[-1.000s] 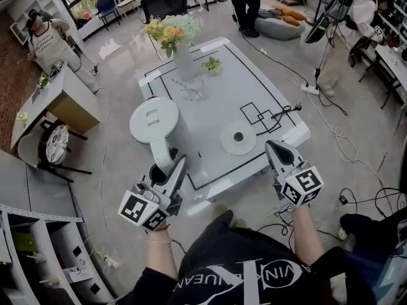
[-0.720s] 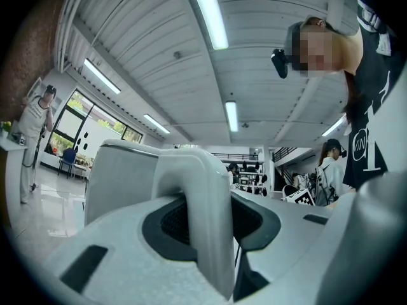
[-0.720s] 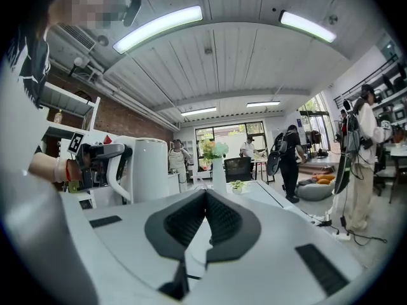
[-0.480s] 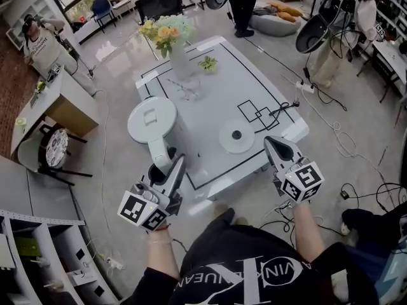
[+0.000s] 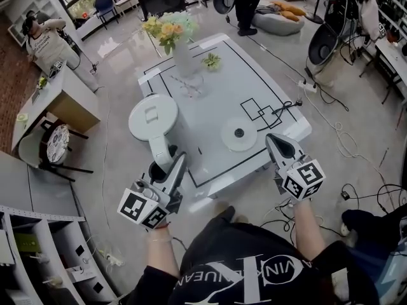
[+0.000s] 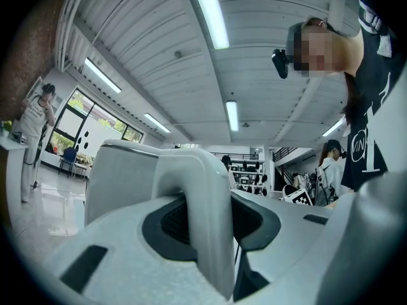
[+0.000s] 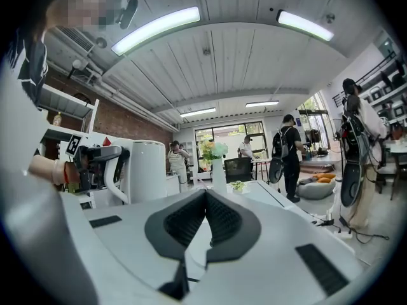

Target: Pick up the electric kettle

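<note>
The white electric kettle hangs upright over the table's left front edge, apart from its round white base. My left gripper is shut on the kettle's handle. In the left gripper view the handle fills the space between the jaws, with the kettle body behind it. My right gripper hovers at the table's front edge just right of the base, shut, with nothing in it. The right gripper view shows its pads pressed together, and the kettle to the left.
The white table has black line markings. At its far side stand a vase of flowers and a small plant. A black cable runs off the right edge. Desks, shelves and several people surround the table.
Both grippers and the kettle have kept their places. Only people in the background have moved.
</note>
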`<state>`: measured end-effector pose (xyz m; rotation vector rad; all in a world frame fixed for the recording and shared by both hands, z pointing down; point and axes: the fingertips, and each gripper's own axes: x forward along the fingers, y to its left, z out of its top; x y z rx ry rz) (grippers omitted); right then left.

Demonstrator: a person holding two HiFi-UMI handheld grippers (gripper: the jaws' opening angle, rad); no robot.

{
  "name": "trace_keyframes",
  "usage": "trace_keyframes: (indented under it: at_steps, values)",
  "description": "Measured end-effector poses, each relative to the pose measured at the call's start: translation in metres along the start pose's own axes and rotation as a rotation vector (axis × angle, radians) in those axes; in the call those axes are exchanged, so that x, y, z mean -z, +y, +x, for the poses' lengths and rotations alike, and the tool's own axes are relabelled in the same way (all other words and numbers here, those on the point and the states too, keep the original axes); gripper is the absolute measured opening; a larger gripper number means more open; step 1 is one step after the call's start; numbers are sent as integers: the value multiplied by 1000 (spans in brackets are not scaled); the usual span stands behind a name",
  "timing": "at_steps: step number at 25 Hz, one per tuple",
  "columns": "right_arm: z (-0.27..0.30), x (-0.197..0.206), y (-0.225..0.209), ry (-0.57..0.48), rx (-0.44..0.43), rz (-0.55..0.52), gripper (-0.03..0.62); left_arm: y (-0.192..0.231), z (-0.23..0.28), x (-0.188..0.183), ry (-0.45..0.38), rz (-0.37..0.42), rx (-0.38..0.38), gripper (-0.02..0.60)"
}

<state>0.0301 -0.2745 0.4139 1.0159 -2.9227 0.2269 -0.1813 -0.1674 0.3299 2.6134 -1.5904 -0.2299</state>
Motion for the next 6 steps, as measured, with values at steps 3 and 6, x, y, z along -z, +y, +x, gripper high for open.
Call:
trace_keyframes:
  at_steps: [3, 6]
  values:
    - [1, -1, 0, -1, -2, 4, -2, 0, -1, -1, 3, -2, 1, 124]
    - [2, -1, 1, -1, -5, 8, -2, 0, -2, -3, 2, -3, 3, 124]
